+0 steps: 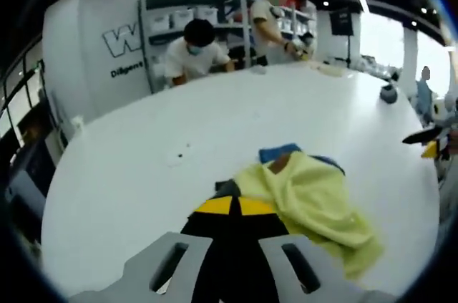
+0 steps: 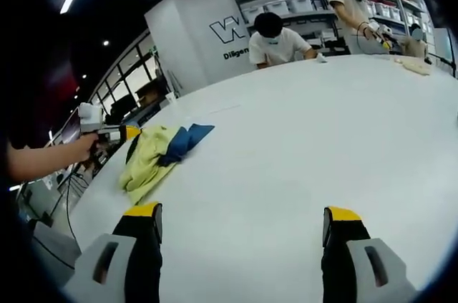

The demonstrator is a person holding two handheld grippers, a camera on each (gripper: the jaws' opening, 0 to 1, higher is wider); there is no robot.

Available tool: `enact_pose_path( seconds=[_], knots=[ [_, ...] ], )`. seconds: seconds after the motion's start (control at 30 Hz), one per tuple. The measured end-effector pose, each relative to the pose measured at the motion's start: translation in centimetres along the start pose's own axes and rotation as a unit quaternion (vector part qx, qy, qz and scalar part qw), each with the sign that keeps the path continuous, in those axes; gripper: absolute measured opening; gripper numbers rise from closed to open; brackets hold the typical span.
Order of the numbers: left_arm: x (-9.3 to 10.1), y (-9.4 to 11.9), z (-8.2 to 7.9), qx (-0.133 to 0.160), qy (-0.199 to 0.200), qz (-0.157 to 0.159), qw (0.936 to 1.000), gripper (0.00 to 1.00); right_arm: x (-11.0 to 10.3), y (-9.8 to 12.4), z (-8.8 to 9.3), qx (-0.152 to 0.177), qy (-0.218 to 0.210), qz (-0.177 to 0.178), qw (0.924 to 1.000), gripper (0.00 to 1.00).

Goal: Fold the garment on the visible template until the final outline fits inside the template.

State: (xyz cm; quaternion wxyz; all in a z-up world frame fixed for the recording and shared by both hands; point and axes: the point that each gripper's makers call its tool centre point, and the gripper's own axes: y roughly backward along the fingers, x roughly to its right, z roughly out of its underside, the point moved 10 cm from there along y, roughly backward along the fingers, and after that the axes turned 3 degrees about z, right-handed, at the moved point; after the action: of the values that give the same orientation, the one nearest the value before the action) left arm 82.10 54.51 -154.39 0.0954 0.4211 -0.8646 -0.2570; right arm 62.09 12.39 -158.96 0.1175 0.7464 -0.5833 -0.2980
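Nearest in the left gripper view, the left tool has its yellow-tipped jaws brought together at the near hem of the yellow garment; the pinch looks shut on the cloth, though dark fabric under the tips hides the exact bite. In the right gripper view, the right tool hangs with its jaws spread wide and nothing between them, over bare white table, well apart from the work. The garment lies bunched and rumpled near the table's edge, with a blue cloth peeking out from beneath its far side and a small brown tag showing at the collar. No template outline can be made out on the table from either view. By the look of it, the folding is barely begun: the cloth is still a heap, with no flat panel or clean crease, so spreading, folding and fitting all remain. Beyond, at the far edge of the table, two people lean over their own work before grey shelves of bins.
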Motion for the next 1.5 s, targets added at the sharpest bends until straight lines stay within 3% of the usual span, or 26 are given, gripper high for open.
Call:
enact_pose_path(
  seconds=[0.2, 0.4, 0.6, 0.97, 1.43, 1.5],
  knots=[
    [3.9, 2.6, -1.5, 0.022, -0.040, 0.051, 0.9976, 0.00, -0.5, 0.4, 0.1, 0.007, -0.001, -0.002, 1.0000, 0.93],
    [8.7, 5.1, -1.4, 0.028, -0.076, 0.100, 0.9916, 0.00, -0.2, 0.5, 0.3, 0.008, -0.002, -0.003, 1.0000, 0.93],
    [12.6, 6.4, 0.5, 0.015, -0.083, 0.135, 0.9872, 0.00, -0.5, 1.1, 0.5, 0.009, -0.004, -0.005, 0.9999, 0.93],
    [17.3, 8.3, 5.1, -0.018, -0.055, 0.171, 0.9836, 0.00, -1.0, 1.6, 1.1, 0.009, -0.001, -0.009, 0.9999, 0.92],
    [21.1, 9.8, 8.5, -0.061, -0.062, 0.203, 0.9753, 0.00, -2.0, 1.7, 1.7, 0.000, 0.014, -0.024, 0.9996, 0.91],
    [22.1, 10.1, 9.0, -0.075, -0.077, 0.208, 0.9723, 0.00, -2.0, 1.7, 1.7, -0.002, 0.016, -0.025, 0.9996, 0.91]
  ],
)
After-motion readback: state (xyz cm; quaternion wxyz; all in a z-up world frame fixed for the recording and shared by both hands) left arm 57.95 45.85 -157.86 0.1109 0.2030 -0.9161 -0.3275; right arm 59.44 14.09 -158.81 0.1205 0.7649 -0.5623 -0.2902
